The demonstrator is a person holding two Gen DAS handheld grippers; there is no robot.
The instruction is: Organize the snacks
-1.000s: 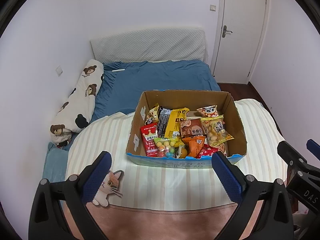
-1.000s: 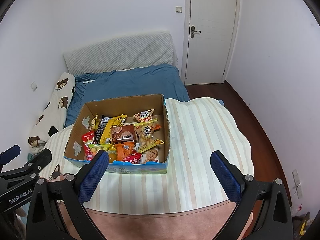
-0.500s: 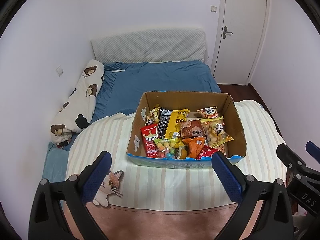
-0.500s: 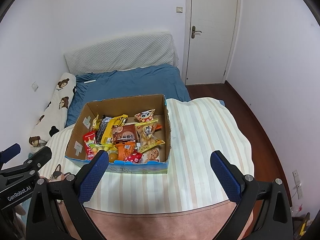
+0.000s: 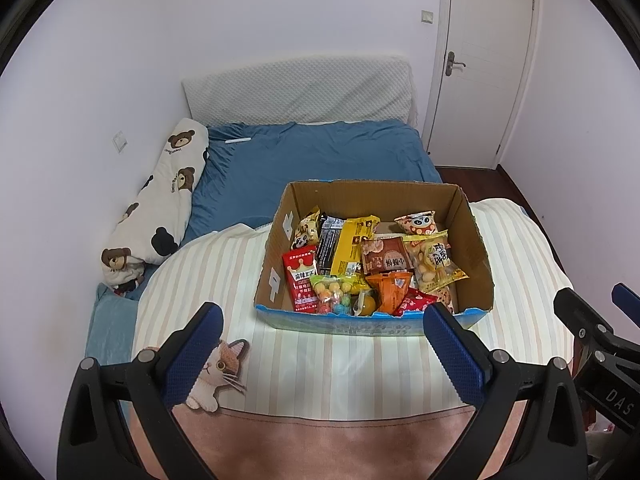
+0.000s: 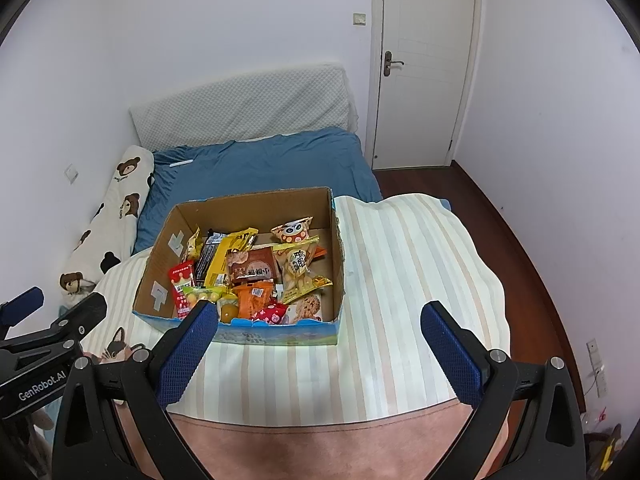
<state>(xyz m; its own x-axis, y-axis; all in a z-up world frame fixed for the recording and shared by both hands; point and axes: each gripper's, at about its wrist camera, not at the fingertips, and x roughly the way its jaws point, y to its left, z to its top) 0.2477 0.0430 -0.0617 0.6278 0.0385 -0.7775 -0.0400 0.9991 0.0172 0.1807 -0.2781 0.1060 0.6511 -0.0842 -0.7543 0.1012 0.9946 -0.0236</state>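
Observation:
An open cardboard box (image 5: 478, 236) (image 6: 158, 264) sits on a striped blanket and holds several snack packets: a red packet (image 5: 301, 280), a yellow packet (image 5: 352, 246), a brown packet (image 5: 386, 255) and an orange packet (image 5: 388, 291). My left gripper (image 5: 320, 330) is open and empty, held above the blanket in front of the box. My right gripper (image 6: 318, 328) is open and empty, in front of the box's right half. Each gripper shows at the edge of the other's view.
The striped blanket (image 5: 224, 276) covers the near part of a bed with a blue sheet (image 5: 320, 152). A bear-print pillow (image 5: 160, 200) lies along the left wall. A cat-shaped cushion (image 5: 218, 376) lies near the left. A closed door (image 6: 424, 64) stands at the back right.
Both grippers have risen and drawn back slightly, so the box sits a little lower and nearer in both views. Jaws stay open.

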